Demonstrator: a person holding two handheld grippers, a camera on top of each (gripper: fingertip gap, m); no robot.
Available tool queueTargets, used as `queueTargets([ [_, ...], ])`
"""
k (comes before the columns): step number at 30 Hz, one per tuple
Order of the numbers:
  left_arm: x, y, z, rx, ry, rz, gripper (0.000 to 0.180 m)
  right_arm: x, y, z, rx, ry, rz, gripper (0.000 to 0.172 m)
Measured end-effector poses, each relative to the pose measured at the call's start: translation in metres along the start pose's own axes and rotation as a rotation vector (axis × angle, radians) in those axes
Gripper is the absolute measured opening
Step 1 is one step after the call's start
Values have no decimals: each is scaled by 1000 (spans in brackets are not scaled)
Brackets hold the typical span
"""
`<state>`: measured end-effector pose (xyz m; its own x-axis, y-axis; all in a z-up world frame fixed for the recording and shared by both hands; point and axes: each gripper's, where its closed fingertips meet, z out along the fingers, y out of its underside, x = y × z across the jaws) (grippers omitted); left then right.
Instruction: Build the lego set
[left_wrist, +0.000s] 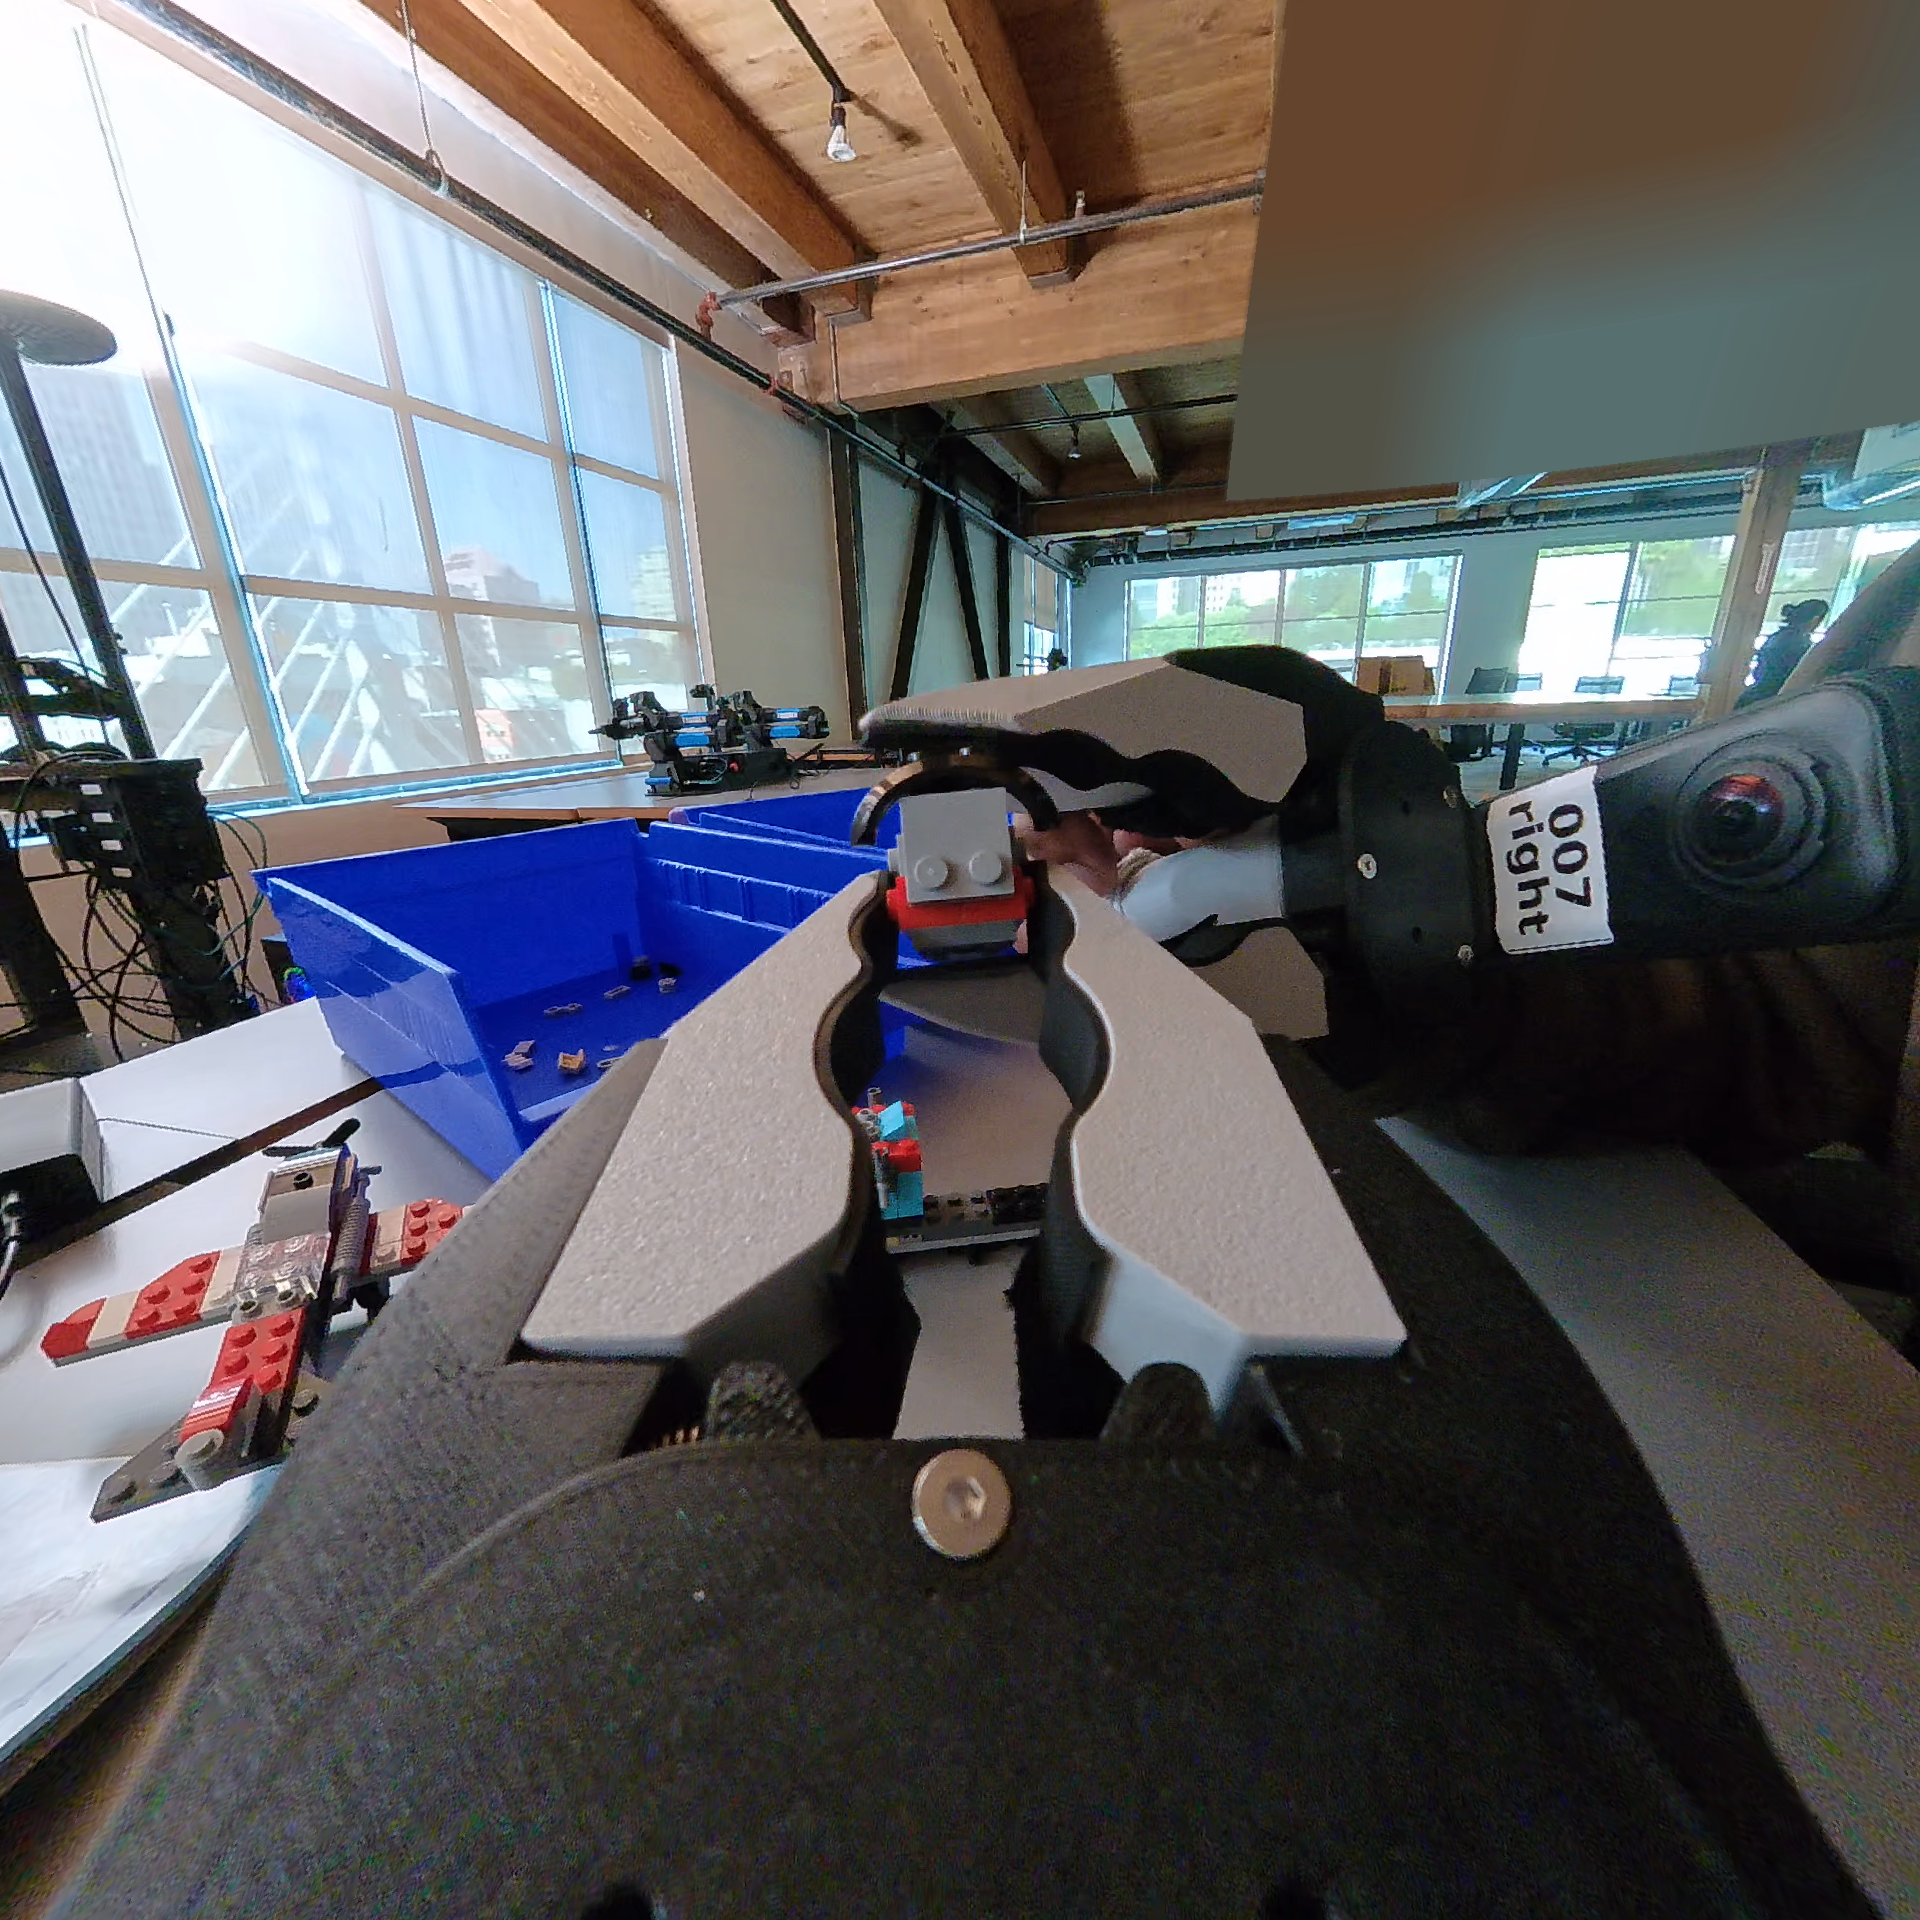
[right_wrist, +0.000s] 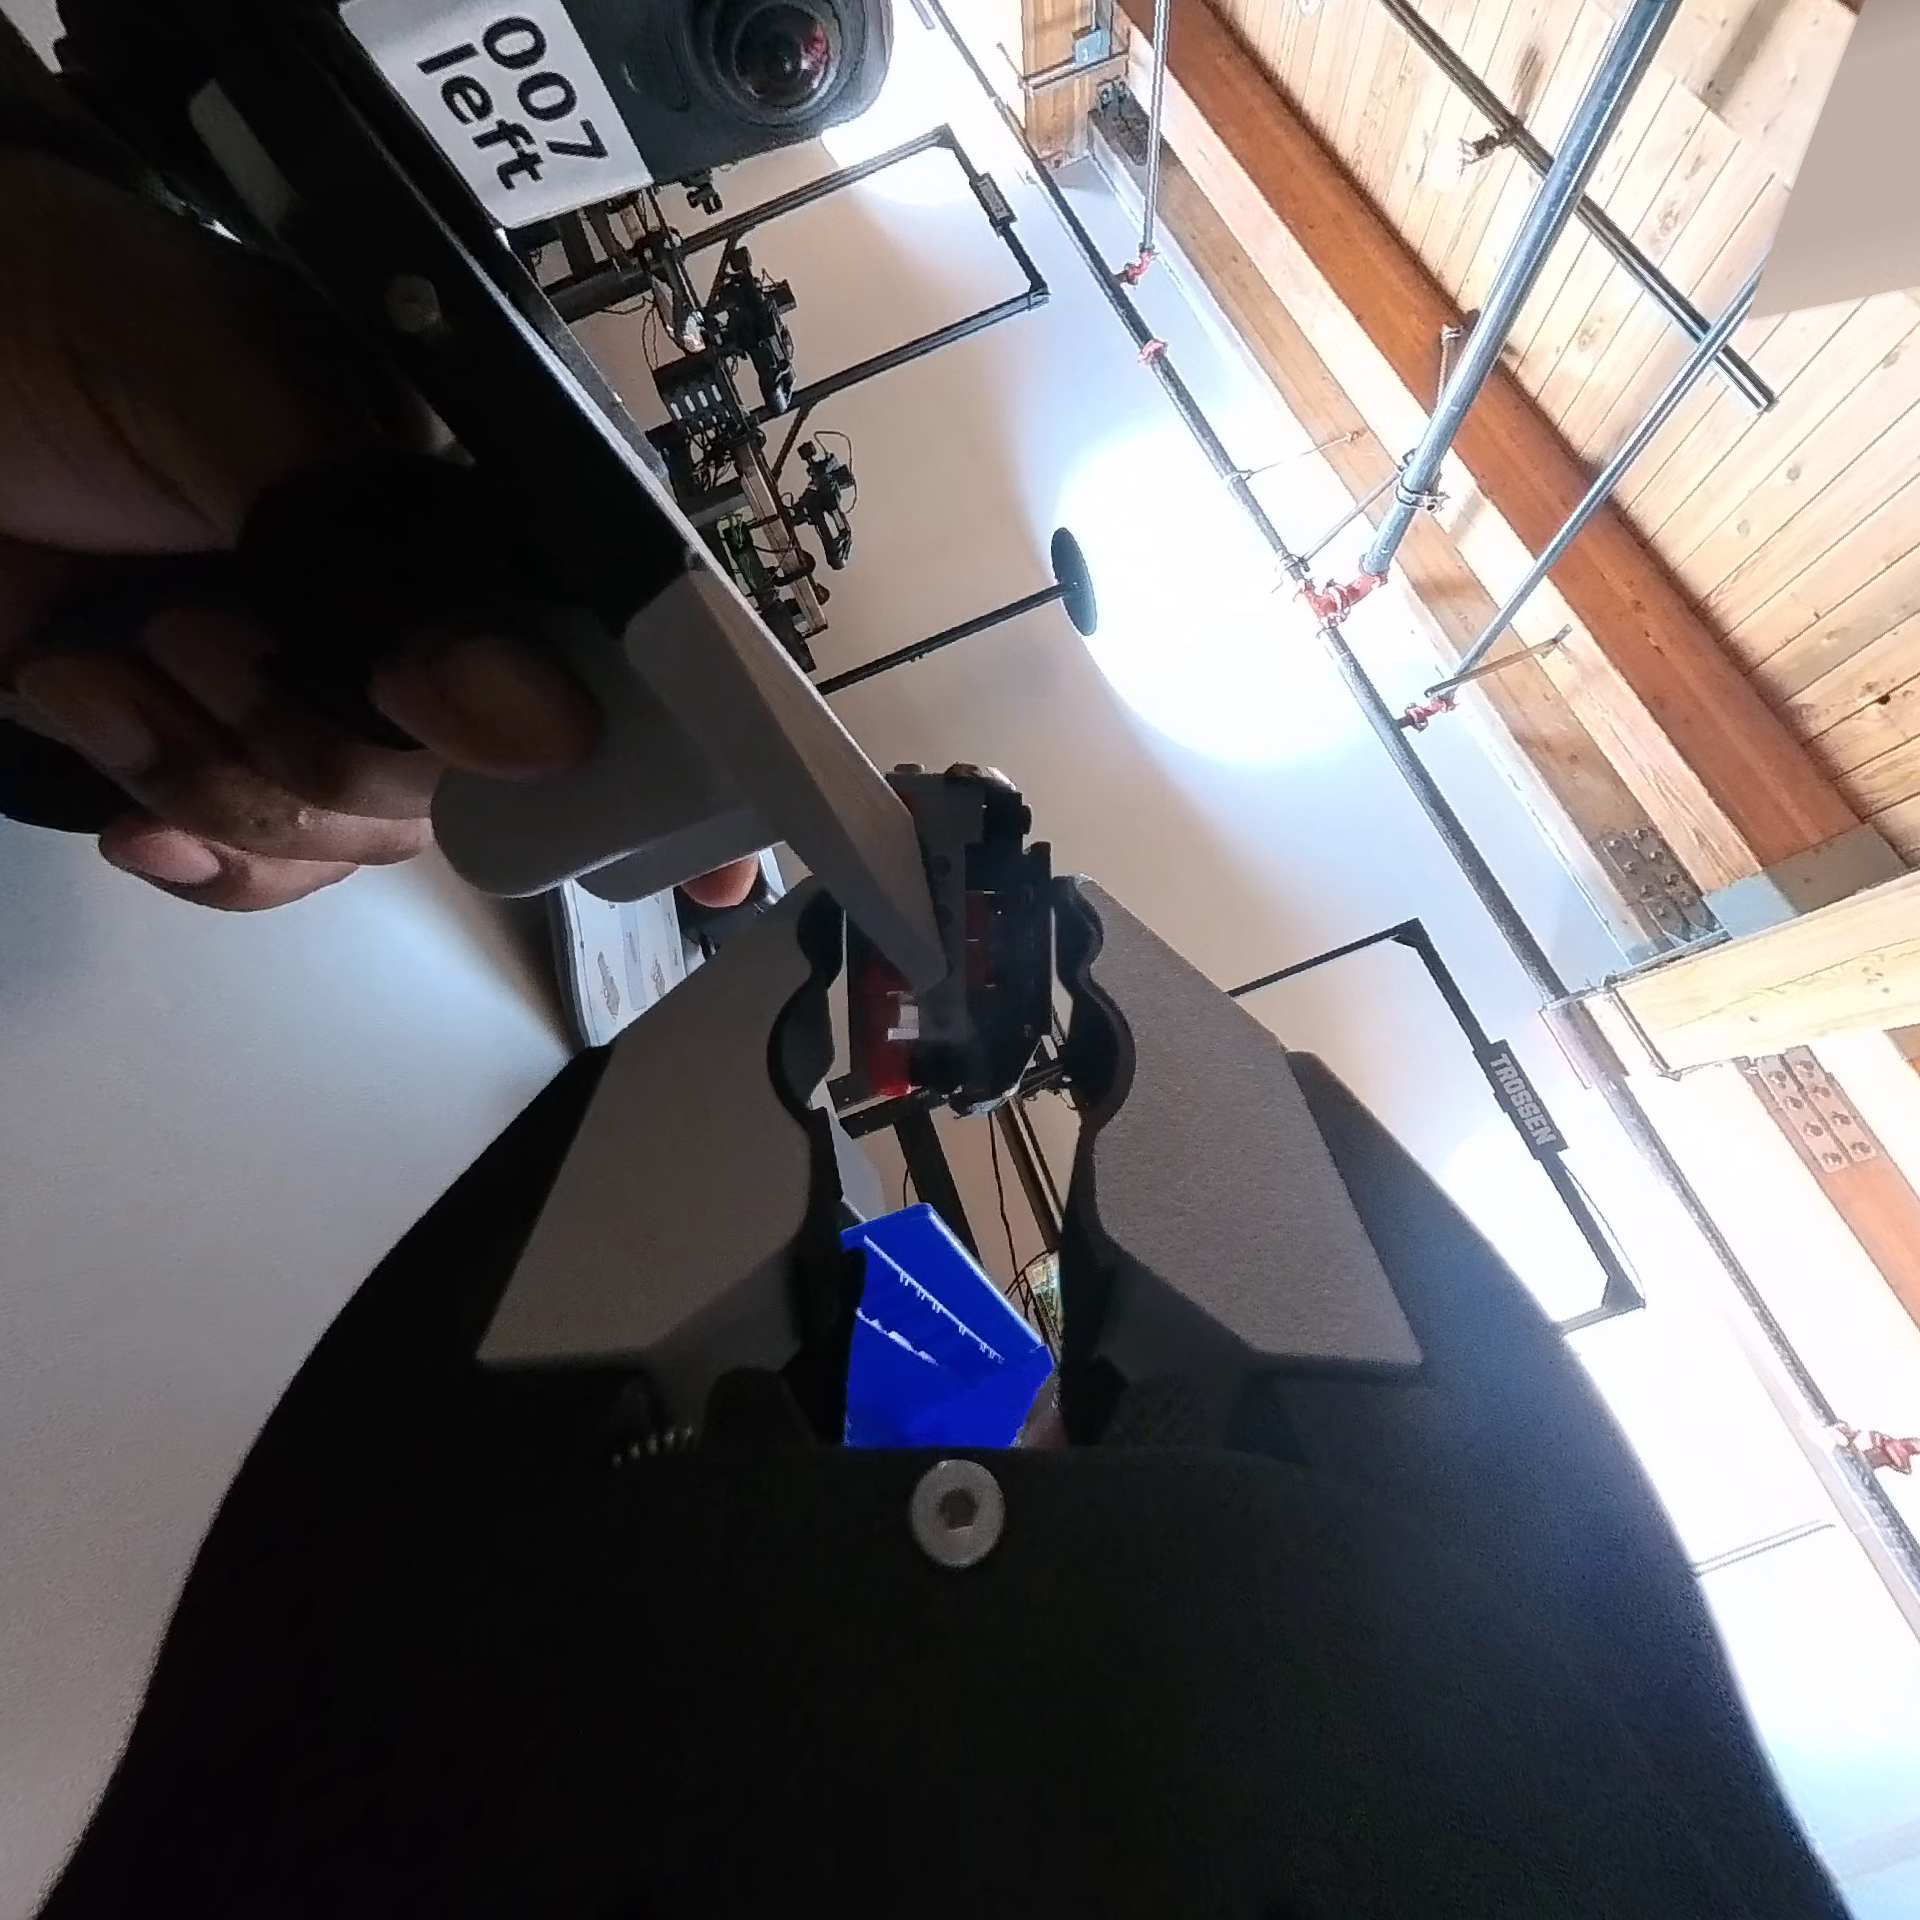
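Brick block (left_wrist: 956, 883), grey over red, pinched by left gripper (left_wrist: 961, 914) and right gripper (left_wrist: 940, 862) from 3 o'clock; best kept square, squeezed evenly.

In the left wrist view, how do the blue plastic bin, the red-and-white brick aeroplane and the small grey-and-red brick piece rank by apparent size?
1. Blue plastic bin
2. Red-and-white brick aeroplane
3. Grey-and-red brick piece

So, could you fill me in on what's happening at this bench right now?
A person is working a handheld gripper in each hand, and both meet on one small toy-brick assembly of grey and red pieces, held up above the table. The left gripper pinches it from the sides; the right gripper closes on it from above and below. Behind sits a blue bin with a few small parts, and a red-and-white brick model lies on the table.
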<state>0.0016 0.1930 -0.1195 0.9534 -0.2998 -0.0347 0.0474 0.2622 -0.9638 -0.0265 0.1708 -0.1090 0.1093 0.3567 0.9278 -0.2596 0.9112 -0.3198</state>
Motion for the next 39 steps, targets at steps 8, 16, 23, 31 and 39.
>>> queueTargets([
  [8, 2, -8, -3, 31, -2, 15, 25, 11, -7, -4, 36, 52, 15, 52],
  [16, -8, -20, -12, 85, -40, -13, 25, 15, -2, -6, 54, 33, 152, 63],
  [23, -15, -23, -15, 96, -63, -17, 25, 18, 0, -11, 86, 19, 269, 67],
  [31, -17, -20, -16, 81, -76, -5, 25, 16, 6, -24, 92, 3, 382, 66],
  [39, -12, -15, -24, 63, -93, -19, 25, 6, 17, -34, 25, 9, 525, 64],
])
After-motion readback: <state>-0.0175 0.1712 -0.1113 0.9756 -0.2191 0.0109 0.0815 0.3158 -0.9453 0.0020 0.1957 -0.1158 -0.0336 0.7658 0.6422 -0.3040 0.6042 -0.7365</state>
